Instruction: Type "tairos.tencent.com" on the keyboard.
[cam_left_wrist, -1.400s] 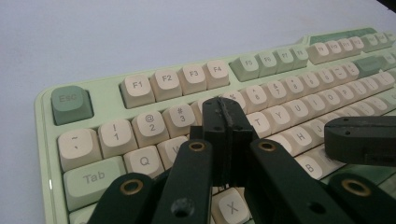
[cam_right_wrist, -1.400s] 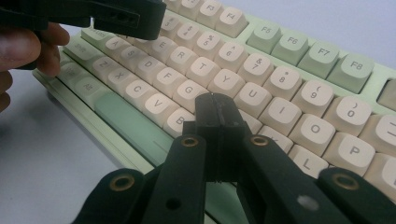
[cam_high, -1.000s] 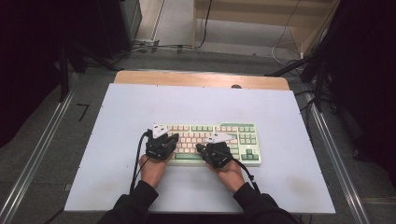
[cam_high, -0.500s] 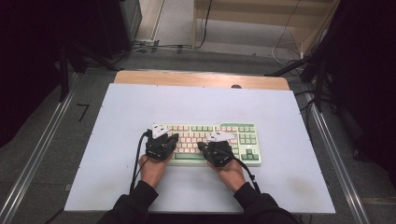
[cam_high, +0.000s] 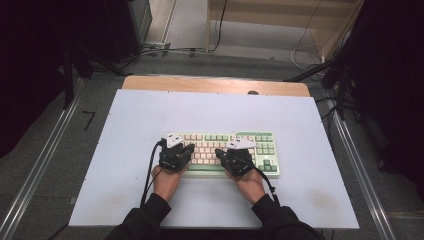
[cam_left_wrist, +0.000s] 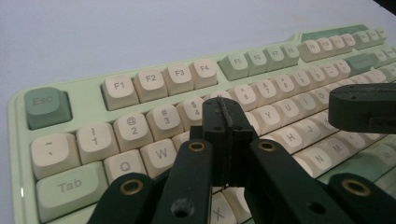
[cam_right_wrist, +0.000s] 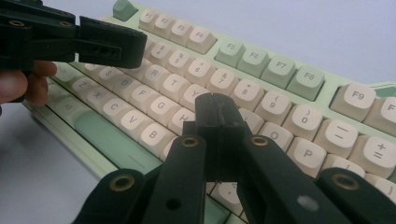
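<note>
Very little is changing across the last second: in the high view both hands are sitting where they were, the left one unmoved and the right one shifting only slightly over the keys. That suggests the work is in a typing phase, pressing keys with closed tips rather than picking anything up.

The keyboard is lying flat on the white table, a little toward 6 o'clock of the table's centre and well apart from every edge.

The left gripper is hanging with its jaws pressed together and nothing between them; in the left gripper view its tip is hovering above the letter rows just below the 4 and 5 keys, at about 9 o'clock of the keyboard's middle. I cannot tell whether it is touching a key.

The right gripper is likewise closed on nothing, its tip poised near the H and J keys, toward 3 o'clock of the left one. The two tips are staying near each other but apart.

Judging from this, the next press is probably coming from the right hand, since it is the one drifting.
</note>
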